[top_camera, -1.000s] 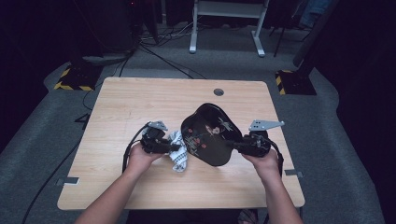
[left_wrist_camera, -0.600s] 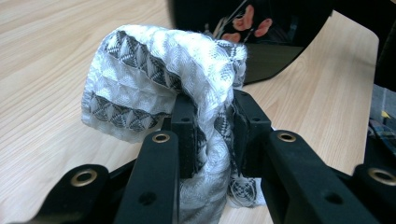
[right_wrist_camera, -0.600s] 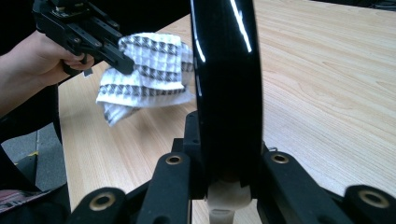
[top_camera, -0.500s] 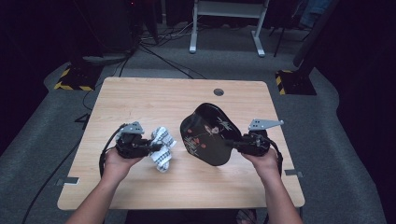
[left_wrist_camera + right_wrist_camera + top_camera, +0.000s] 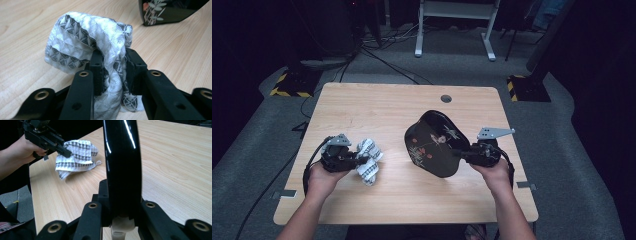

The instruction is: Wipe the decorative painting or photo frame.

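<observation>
both grips set: right fingers [image 5: 460, 151] clamp the black tray [image 5: 433, 143], left fingers [image 5: 362, 160], just loosening, pinch the cloth [image 5: 369, 161] apart from it. wipe looks done or paused.

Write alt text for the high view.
A person at a light wooden table holds a glossy black lacquered tray tilted in the right gripper, and a crumpled white-and-grey patterned cloth in the left gripper, apart from the tray.

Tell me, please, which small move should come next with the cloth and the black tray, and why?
Probably set the cloth down on the table. The left gripper, whose jaws have just been opening, has carried it away from the black tray, which the right gripper holds tilted.
</observation>
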Action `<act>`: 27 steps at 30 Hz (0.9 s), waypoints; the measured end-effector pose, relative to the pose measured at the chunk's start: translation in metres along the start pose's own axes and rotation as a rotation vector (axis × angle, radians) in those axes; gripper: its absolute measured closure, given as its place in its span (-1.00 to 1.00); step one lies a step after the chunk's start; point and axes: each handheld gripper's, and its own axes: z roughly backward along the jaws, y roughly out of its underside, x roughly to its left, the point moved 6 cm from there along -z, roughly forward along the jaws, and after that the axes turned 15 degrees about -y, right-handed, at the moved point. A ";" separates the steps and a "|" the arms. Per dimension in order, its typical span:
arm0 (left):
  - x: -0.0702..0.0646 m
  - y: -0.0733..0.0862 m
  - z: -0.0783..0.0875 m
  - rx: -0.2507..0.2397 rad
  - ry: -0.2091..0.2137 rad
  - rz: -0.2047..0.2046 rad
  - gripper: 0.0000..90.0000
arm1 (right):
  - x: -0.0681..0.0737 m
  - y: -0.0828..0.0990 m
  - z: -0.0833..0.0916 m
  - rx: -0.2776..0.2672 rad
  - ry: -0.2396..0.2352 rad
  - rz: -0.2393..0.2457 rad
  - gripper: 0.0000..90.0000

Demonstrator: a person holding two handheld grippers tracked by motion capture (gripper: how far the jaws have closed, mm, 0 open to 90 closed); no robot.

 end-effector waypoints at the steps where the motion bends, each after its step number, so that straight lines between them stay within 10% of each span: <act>1: 0.001 0.001 -0.001 0.010 -0.001 0.006 0.49 | 0.000 0.000 0.000 0.000 0.001 0.000 0.75; 9: 0.006 -0.009 0.011 -0.066 0.054 0.059 -0.23 | 0.000 -0.002 0.003 0.000 0.029 -0.003 0.59; 18: -0.018 -0.035 0.028 -0.156 0.047 0.042 -0.34 | 0.005 -0.006 0.008 0.011 0.110 0.017 0.25; 27: -0.047 -0.052 0.012 -0.154 0.089 0.018 -0.40 | 0.012 -0.011 0.023 -0.014 0.168 0.004 -0.02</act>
